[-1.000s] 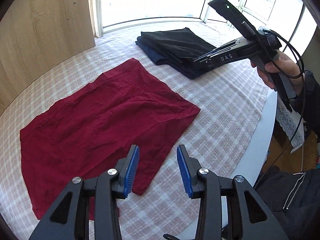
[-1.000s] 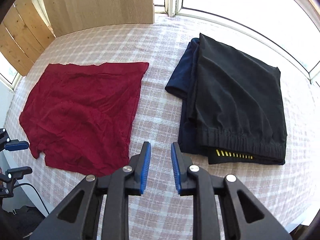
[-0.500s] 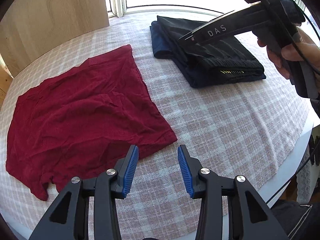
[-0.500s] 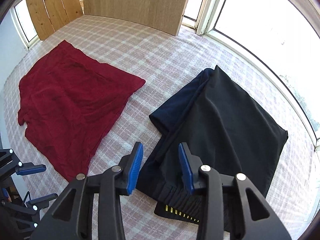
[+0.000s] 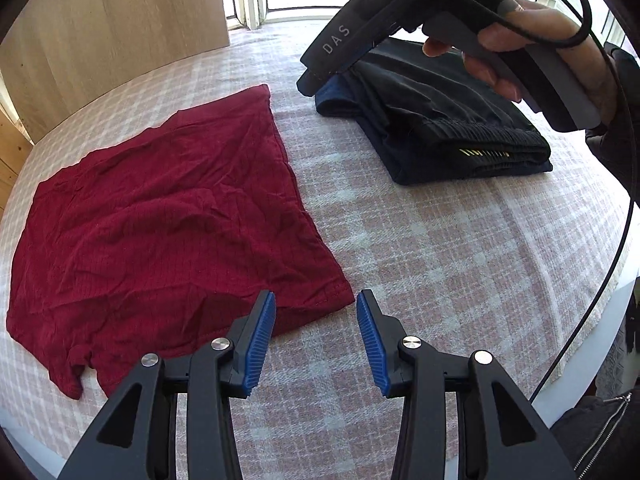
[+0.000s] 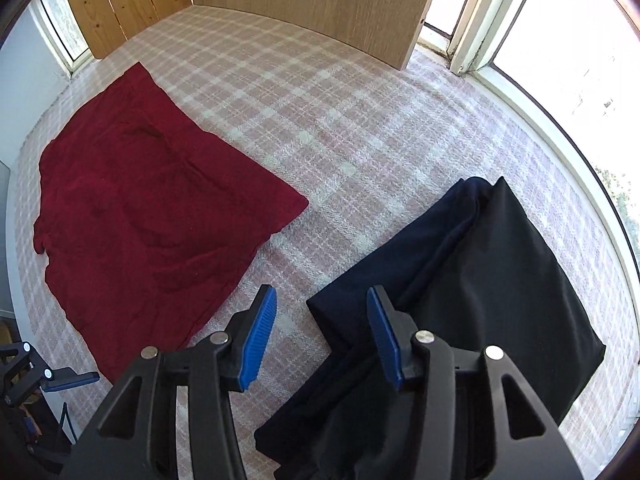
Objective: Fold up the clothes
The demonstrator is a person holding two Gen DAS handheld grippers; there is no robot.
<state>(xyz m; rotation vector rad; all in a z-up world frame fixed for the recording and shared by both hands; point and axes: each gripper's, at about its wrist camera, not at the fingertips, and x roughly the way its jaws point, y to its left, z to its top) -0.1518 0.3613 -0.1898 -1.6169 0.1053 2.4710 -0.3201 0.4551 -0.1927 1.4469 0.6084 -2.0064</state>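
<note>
Left gripper (image 5: 316,338) open and empty by red garment (image 5: 160,220), right gripper (image 6: 322,334) opening, empty, above dark folded clothes (image 6: 460,280)

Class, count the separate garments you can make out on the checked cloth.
3: a red garment spread flat; a black garment folded on a navy garment beside it. The stack may hide more.

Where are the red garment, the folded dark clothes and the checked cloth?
red garment (image 5: 160,232), left wrist view, middle of the fabric.
folded dark clothes (image 5: 440,120), left wrist view, top layer.
checked cloth (image 5: 460,260), left wrist view, bare part.
</note>
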